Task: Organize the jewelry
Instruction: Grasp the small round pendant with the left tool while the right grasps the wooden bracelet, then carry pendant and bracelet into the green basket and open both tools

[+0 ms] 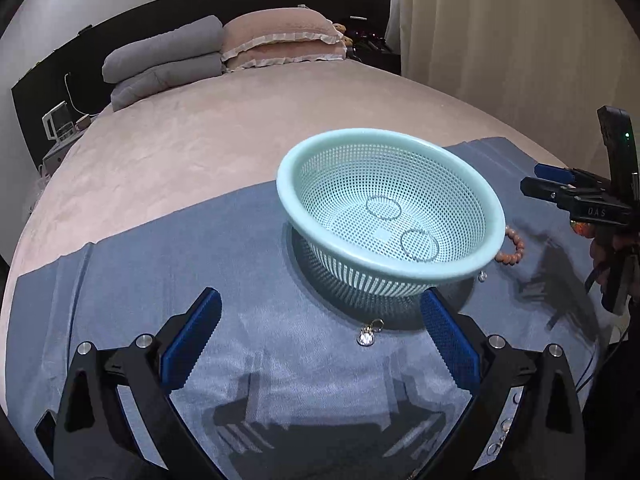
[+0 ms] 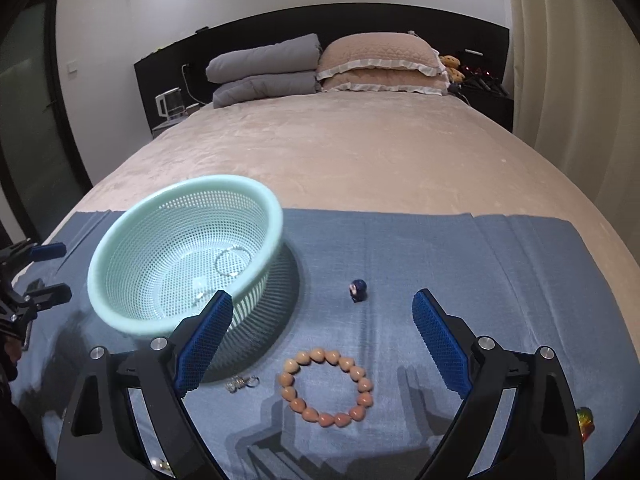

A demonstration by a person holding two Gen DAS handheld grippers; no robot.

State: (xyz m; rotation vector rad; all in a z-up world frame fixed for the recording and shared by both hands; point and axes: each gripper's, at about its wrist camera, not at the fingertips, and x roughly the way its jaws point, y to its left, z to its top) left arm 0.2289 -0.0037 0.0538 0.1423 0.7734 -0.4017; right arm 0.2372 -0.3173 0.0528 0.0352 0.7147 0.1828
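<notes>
A mint perforated basket (image 1: 288, 196) (image 2: 120, 240) sits on a blue cloth (image 1: 120, 280) (image 2: 440, 260) on the bed. Two thin silver bangles (image 1: 419, 245) (image 2: 232, 262) lie inside it. A small crystal pendant (image 1: 366, 337) lies on the cloth just ahead of my open left gripper (image 1: 320, 338). A peach bead bracelet (image 2: 326, 387) (image 1: 514, 246) lies between the fingers of my open right gripper (image 2: 322, 340). A second small silver charm (image 2: 240, 383) (image 1: 482, 276) lies by the basket. A tiny dark blue figurine (image 2: 358, 289) stands beyond the bracelet.
The pink bedspread (image 1: 200, 140) (image 2: 360, 152) stretches to grey and pink pillows (image 1: 224, 48) (image 2: 328, 64) by a black headboard. A colourful small object (image 2: 585, 420) lies at the right edge of the cloth. Curtains (image 1: 500, 40) hang at the right.
</notes>
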